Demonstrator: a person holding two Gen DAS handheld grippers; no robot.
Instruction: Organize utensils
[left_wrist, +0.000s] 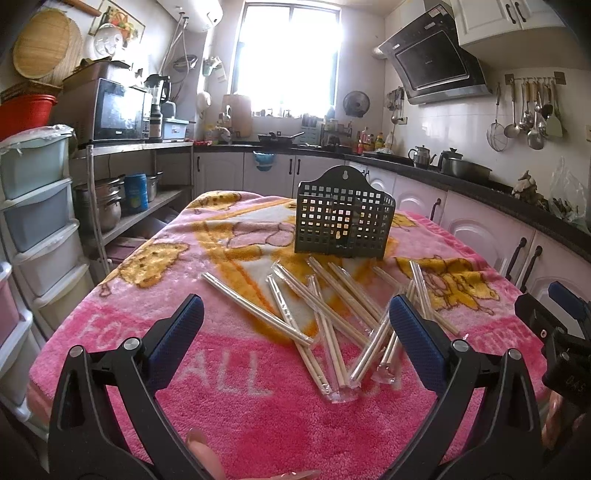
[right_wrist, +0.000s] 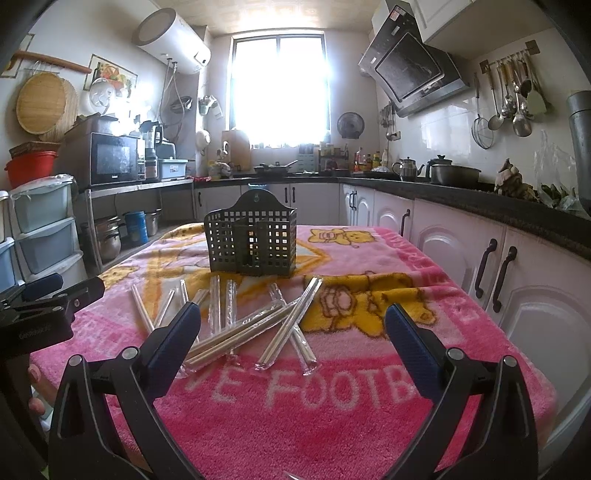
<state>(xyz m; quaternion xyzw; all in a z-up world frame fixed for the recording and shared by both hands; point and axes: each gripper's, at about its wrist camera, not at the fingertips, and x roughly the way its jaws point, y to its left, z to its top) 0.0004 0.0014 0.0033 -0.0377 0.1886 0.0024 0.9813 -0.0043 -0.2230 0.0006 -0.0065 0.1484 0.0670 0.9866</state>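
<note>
Several pairs of wooden chopsticks in clear plastic sleeves (left_wrist: 325, 317) lie scattered on a pink cartoon blanket (left_wrist: 236, 398) that covers the table. They also show in the right wrist view (right_wrist: 251, 325). A dark perforated utensil holder (left_wrist: 344, 218) stands upright behind them, also seen in the right wrist view (right_wrist: 252, 240). My left gripper (left_wrist: 295, 317) is open and empty, held above the near end of the pile. My right gripper (right_wrist: 293, 325) is open and empty, above the blanket in front of the pile.
Kitchen counters with white cabinets (right_wrist: 517, 280) run along the right and back. A metal shelf with pots (left_wrist: 122, 199) and plastic drawers (left_wrist: 33, 221) stand at the left. The right gripper's body shows at the right edge of the left wrist view (left_wrist: 554, 332).
</note>
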